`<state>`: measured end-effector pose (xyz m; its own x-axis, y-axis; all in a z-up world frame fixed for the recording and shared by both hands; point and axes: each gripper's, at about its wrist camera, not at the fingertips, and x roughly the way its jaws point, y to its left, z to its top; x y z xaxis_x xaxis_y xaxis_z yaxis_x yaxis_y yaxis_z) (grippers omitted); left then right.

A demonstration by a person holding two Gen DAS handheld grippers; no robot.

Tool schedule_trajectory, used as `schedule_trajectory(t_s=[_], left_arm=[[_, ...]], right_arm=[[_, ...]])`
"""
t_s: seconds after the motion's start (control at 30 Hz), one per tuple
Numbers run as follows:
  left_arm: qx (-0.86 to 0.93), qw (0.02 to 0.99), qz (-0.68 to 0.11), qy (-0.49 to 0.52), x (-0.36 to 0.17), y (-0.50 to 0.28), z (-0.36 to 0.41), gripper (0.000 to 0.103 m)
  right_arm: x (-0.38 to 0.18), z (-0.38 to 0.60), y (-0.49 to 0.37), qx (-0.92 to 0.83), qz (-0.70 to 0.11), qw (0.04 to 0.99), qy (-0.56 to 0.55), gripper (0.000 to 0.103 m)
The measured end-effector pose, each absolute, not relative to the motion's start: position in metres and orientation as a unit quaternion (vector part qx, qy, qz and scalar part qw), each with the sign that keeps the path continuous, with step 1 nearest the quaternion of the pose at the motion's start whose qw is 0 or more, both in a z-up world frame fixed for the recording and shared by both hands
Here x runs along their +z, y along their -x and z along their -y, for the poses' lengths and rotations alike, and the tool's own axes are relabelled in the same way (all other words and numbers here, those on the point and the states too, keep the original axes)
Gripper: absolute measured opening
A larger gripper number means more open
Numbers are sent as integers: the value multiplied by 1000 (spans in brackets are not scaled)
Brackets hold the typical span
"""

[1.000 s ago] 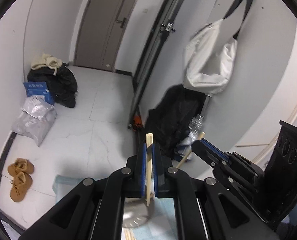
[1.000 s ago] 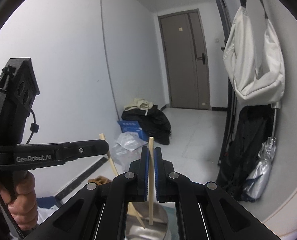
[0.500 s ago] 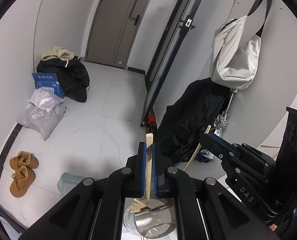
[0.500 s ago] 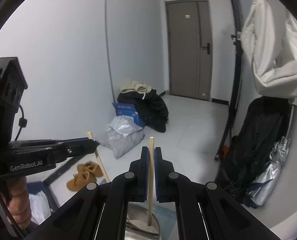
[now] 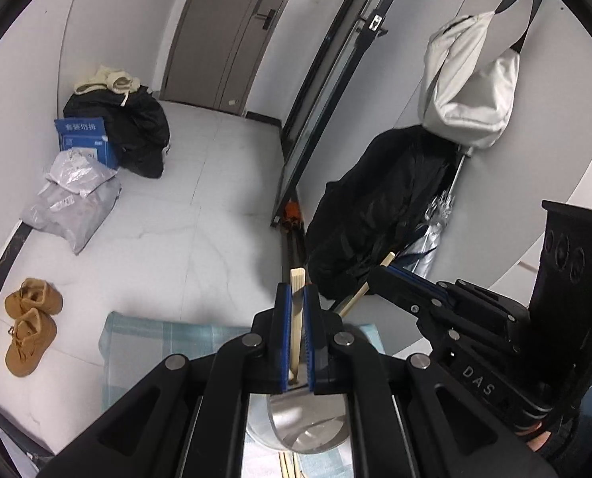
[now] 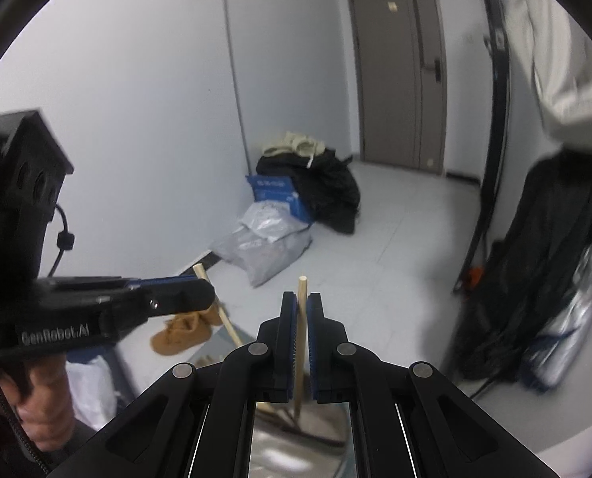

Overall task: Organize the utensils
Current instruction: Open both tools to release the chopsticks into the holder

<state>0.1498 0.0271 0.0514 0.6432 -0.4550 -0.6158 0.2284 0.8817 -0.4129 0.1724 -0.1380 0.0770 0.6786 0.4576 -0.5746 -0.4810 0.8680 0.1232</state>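
My left gripper is shut on a pale wooden chopstick held upright, its lower end over a shiny metal holder cup. My right gripper is shut on a second wooden chopstick, also upright, its lower end reaching into the same metal cup. Each gripper shows in the other's view: the right one with its chopstick, the left one with its chopstick. The cup stands on a light blue checked cloth.
More chopsticks lie on the cloth by the cup. Beyond is floor with brown shoes, grey plastic bags, a blue box, black clothes and a white bag hanging on the wall.
Both grippers have tilted downward, so more floor and the cloth show. Both chopsticks stay gripped and sit lower over the cup.
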Motion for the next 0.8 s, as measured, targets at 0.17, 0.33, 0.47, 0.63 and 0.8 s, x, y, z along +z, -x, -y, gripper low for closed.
schedule_trajectory(t_s=[0.17,0.33,0.47,0.63,0.8], left_arm=[[-194,886,-394,146,44,-146,-24,2],[-185,878,-415,149,41,-142,-29,7],[-165,885,-406,156,47,-130,-35,34],[-119,904,-386,143,56,-110,-38,49],[-90,912,-378,129,59,-94,-33,61]], right_arm=[[63,146,-171,259,-329,908,3,7],[67,153,-164,258,-332,907,-8,8],[78,164,-151,245,-320,915,-19,14],[87,181,-127,215,-298,929,-41,40],[94,193,-97,193,-285,937,-52,45]])
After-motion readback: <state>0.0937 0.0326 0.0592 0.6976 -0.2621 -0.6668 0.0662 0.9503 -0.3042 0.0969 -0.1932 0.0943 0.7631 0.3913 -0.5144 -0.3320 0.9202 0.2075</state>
